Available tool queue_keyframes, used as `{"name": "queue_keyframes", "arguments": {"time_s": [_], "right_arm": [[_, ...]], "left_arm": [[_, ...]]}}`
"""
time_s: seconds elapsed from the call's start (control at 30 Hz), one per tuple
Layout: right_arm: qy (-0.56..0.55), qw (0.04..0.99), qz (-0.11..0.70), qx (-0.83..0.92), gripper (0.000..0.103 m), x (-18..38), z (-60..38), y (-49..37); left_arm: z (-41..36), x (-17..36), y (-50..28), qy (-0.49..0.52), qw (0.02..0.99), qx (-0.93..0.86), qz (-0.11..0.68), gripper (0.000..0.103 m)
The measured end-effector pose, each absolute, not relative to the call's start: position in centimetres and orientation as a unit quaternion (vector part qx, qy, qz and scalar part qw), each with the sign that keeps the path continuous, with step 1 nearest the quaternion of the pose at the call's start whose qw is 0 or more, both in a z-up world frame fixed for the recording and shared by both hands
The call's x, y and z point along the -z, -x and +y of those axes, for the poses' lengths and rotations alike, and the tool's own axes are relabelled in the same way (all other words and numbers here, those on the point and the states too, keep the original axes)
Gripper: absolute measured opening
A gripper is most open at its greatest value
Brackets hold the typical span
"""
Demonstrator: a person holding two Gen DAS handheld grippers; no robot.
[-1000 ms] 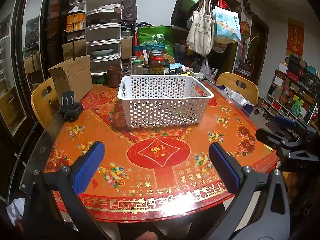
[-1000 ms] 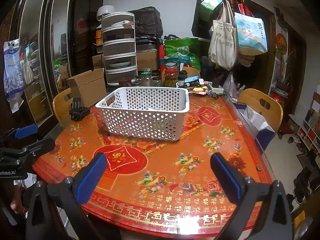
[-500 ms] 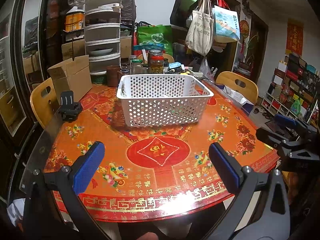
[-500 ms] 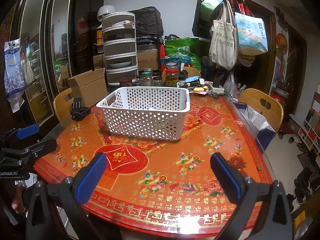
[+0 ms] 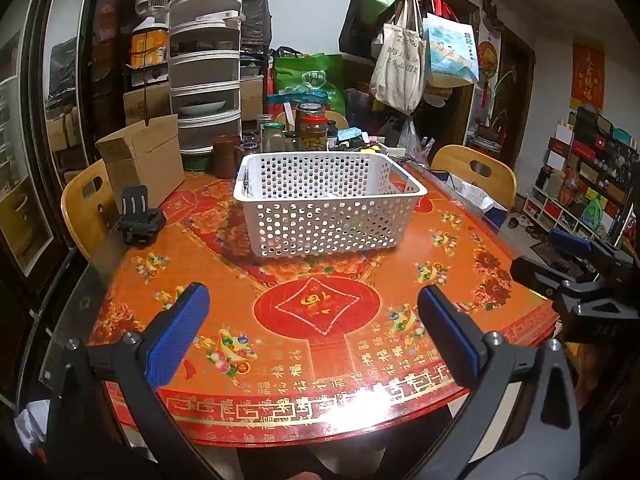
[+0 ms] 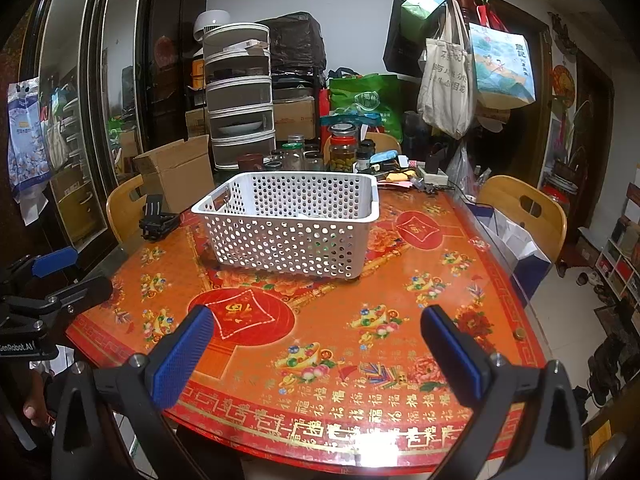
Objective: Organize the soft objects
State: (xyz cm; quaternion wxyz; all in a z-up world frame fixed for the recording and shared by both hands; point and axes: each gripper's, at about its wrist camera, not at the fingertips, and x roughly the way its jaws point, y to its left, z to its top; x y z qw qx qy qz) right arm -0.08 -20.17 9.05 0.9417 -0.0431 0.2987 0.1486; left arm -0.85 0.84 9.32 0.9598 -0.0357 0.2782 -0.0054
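Note:
A white perforated plastic basket (image 5: pixel 328 204) stands in the middle of the round red-and-orange table (image 5: pixel 320 320); it also shows in the right wrist view (image 6: pixel 292 224). Its contents are mostly hidden by its walls. My left gripper (image 5: pixel 312 320) is open and empty, held above the table's near edge. My right gripper (image 6: pixel 316 344) is open and empty, also above the near edge. Each gripper shows at the side of the other's view, the right one (image 5: pixel 572 256) and the left one (image 6: pixel 52 276). No soft object shows on the table.
A black phone holder (image 5: pixel 138 220) sits at the table's left edge. A cardboard box (image 5: pixel 140 160), jars (image 5: pixel 312 132) and stacked trays (image 5: pixel 204 80) crowd the far side. Wooden chairs (image 5: pixel 476 172) stand around. Bags hang from a coat rack (image 5: pixel 416 52).
Both views have shifted only slightly; the basket sits a little lower in the left wrist view. Both grippers stay open and empty.

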Motion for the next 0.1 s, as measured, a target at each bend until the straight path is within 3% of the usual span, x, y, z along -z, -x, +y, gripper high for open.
{"name": "queue_keyframes", "arguments": {"time_s": [0.1], "right_arm": [[0.042, 0.942, 0.299, -0.149, 0.103, -9.00, -20.22, 0.10]], "left_arm": [[0.85, -9.43, 0.88, 0.035, 0.960, 0.004, 0.278, 0.103]]}}
